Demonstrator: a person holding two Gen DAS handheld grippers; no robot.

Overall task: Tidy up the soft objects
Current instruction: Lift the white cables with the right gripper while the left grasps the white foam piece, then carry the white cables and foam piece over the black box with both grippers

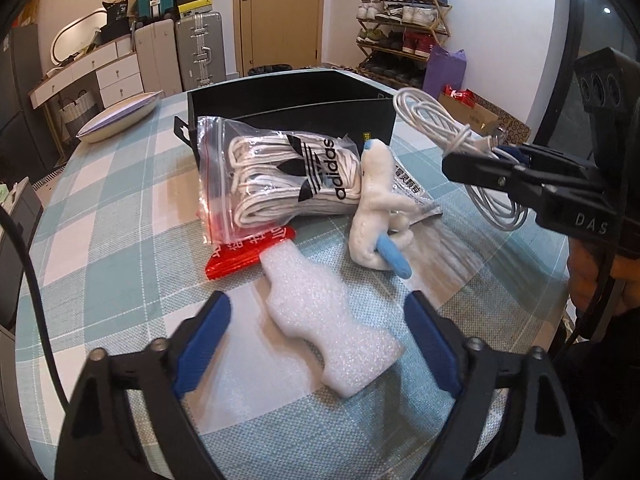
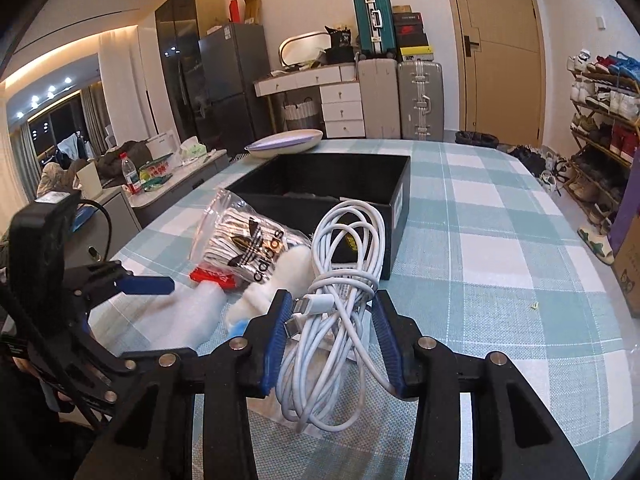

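A checked tablecloth (image 1: 120, 208) covers the table, with one black box (image 1: 288, 96) at its far side. The left gripper (image 1: 318, 312) tilts downward, its jaws apart on either side of one white foam piece (image 1: 328, 320), pads not touching it. The right gripper (image 2: 330, 312) is raised and clamps one coiled white cable (image 2: 344, 264). Only the left view shows one plush toy (image 1: 376, 208) clearly, beside one bag of laces (image 1: 280, 176); only the right view shows a fridge (image 2: 232, 88).

White walls enclose the room. A tan door (image 2: 498, 46) stands far right, a shoe rack (image 2: 604, 112) beside it. Suitcases (image 2: 400, 98) and white drawers (image 2: 342, 106) line the far wall; a dark refrigerator (image 2: 234, 88) (left) adjoins lit windows (image 2: 52, 120).
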